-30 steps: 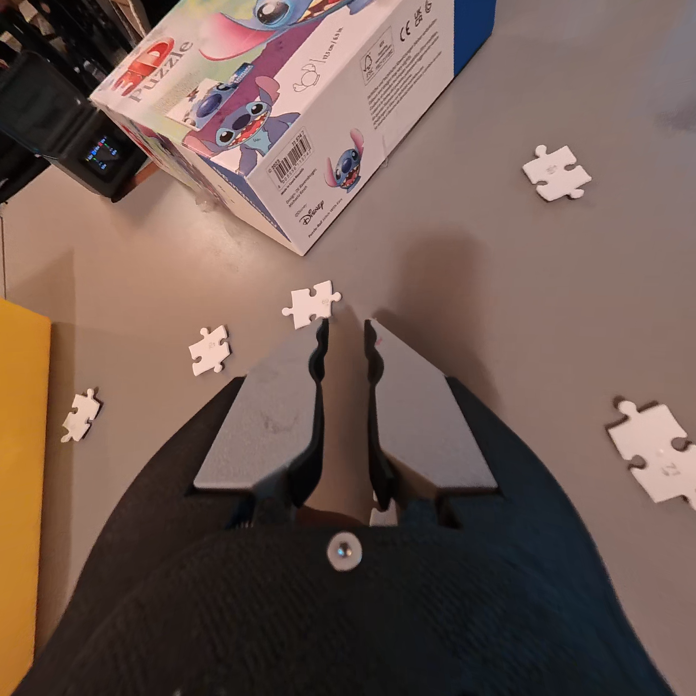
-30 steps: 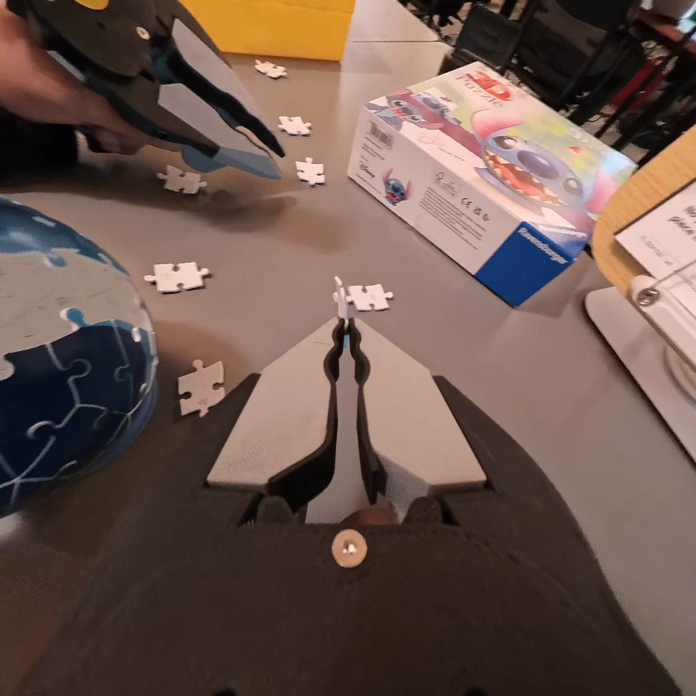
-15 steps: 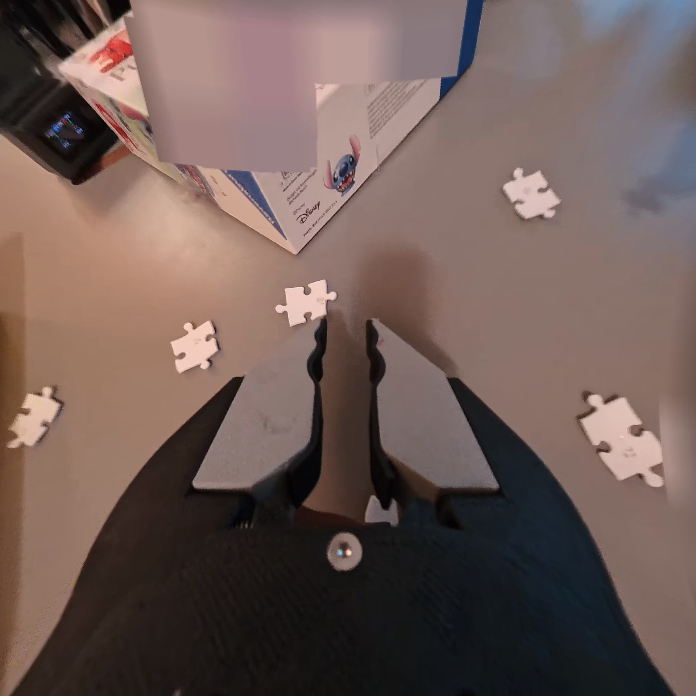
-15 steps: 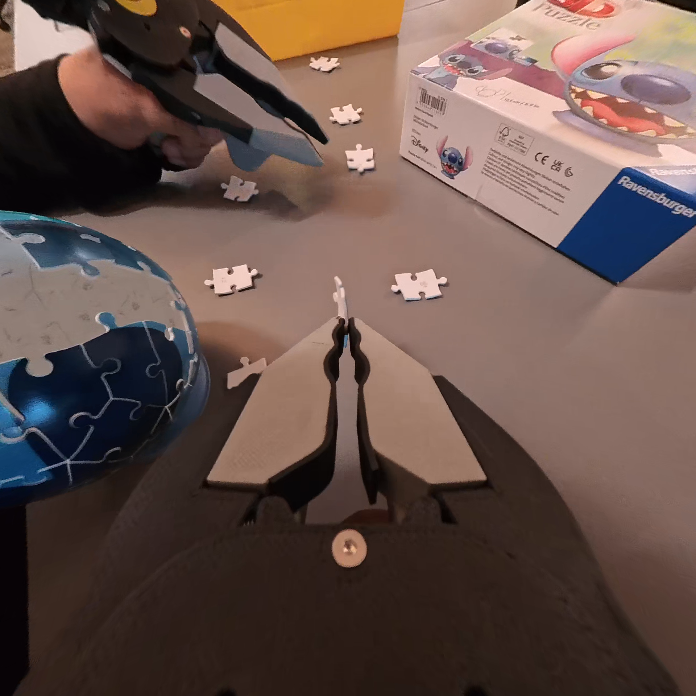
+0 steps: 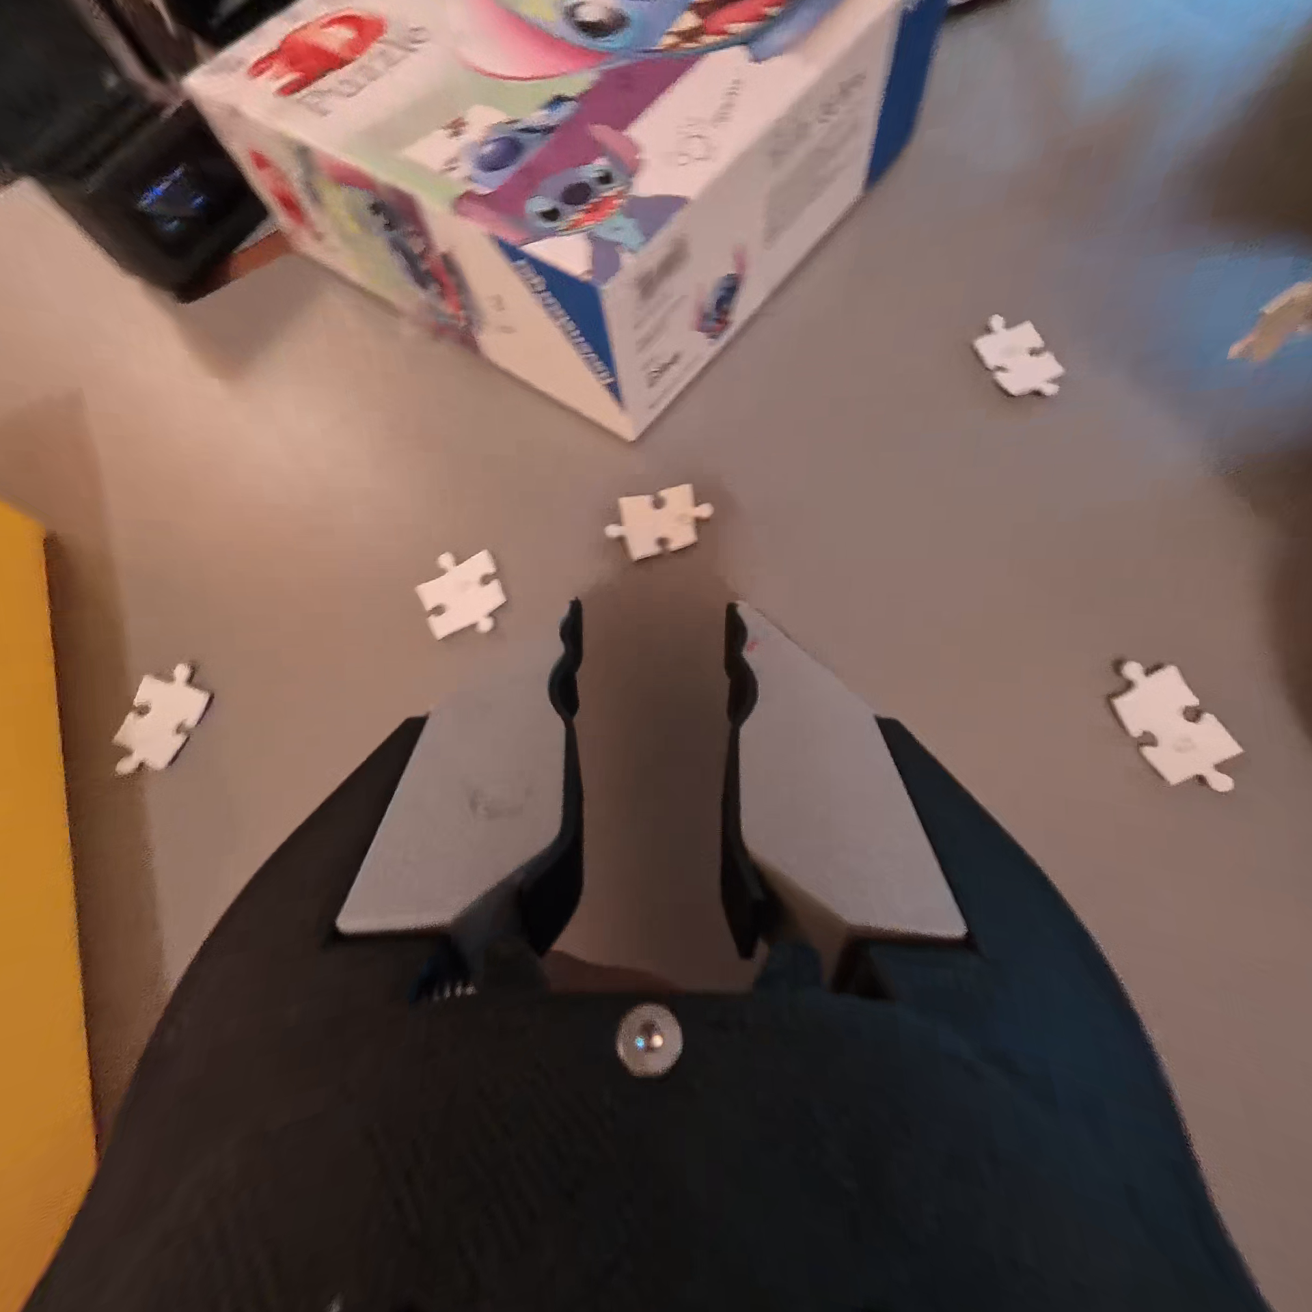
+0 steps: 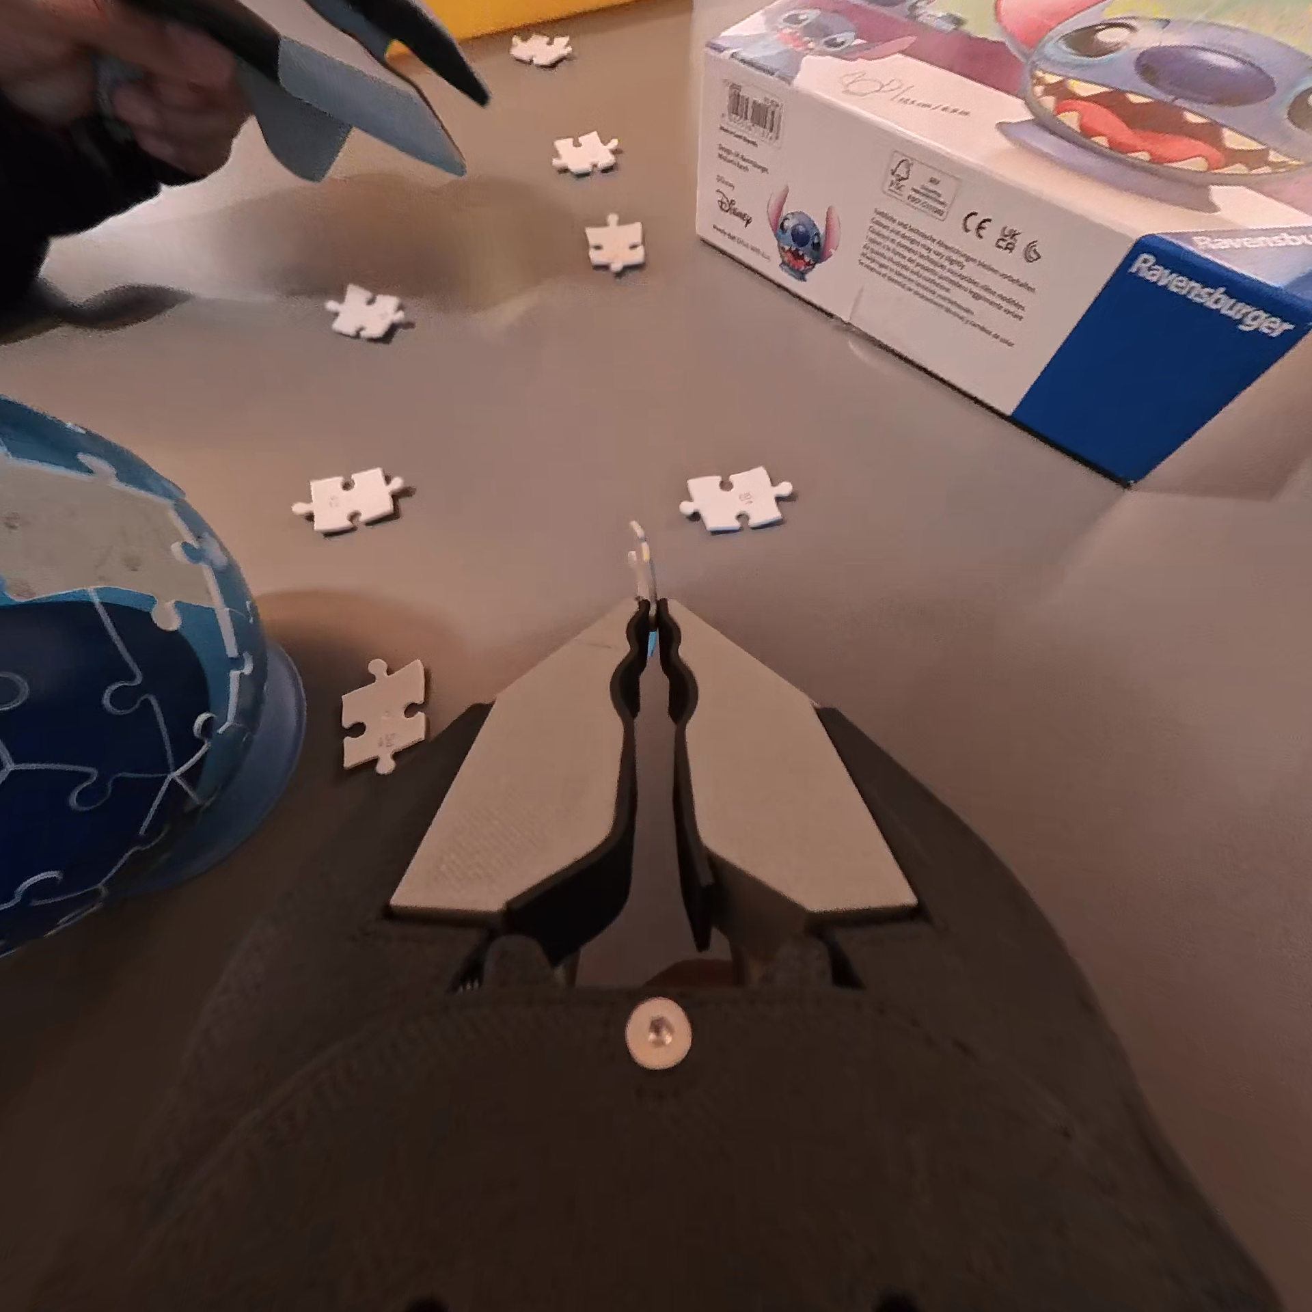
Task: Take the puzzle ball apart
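The blue puzzle ball (image 6: 106,681) stands on the grey table at the left edge of the right wrist view, with part of its shell gone. My right gripper (image 6: 649,607) is shut on a thin puzzle piece (image 6: 642,561) held edge-on above the table, to the right of the ball. My left gripper (image 5: 649,614) is open and empty above the table; it also shows at the top left of the right wrist view (image 6: 454,106), held by a hand. Several white loose pieces lie around, such as one (image 5: 660,522) just ahead of the left fingertips and one (image 6: 738,497) ahead of the right.
The printed puzzle box (image 6: 994,199) lies at the upper right of the right wrist view and also shows in the left wrist view (image 5: 568,177). A yellow block (image 5: 28,852) sits at the left. A black device (image 5: 163,199) stands behind the box. Across from one pair of fingers to the other is roughly 25 centimetres.
My left gripper has opened wider and lifted a little. My right gripper has carried its piece closer to the box, away from the ball's front.
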